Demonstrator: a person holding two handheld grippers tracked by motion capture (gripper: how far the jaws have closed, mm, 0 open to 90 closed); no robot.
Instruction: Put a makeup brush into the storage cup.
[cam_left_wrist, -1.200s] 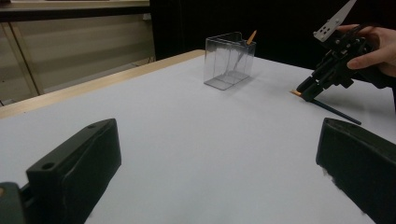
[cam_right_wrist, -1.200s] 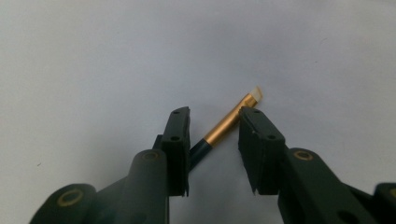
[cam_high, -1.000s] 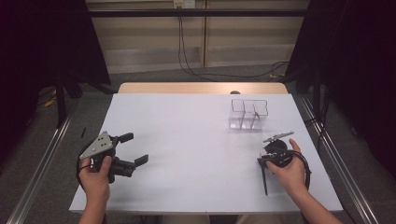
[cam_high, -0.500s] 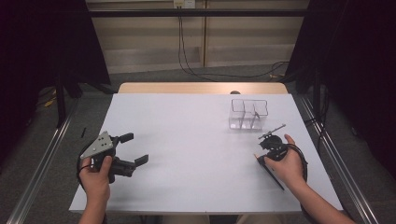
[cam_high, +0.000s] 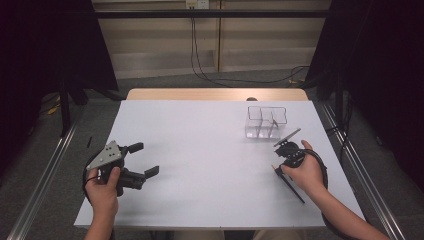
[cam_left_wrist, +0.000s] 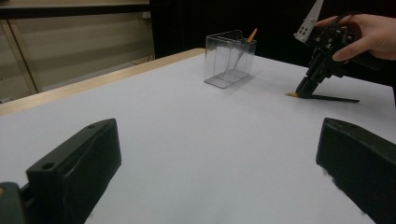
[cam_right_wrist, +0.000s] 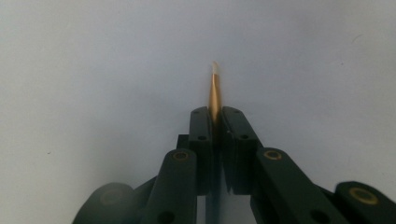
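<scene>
Pinching the thin black pencil with the tan sharpened tip (cam_right_wrist: 215, 93) near that tip, the right gripper (cam_high: 281, 165) leaves the long shaft trailing behind it on the white table (cam_high: 200, 165). Lifting could swing the pencil or let it slip before reaching the clear plastic divided box (cam_high: 266, 122) ahead. The left gripper (cam_high: 142, 159) rests open.
</scene>
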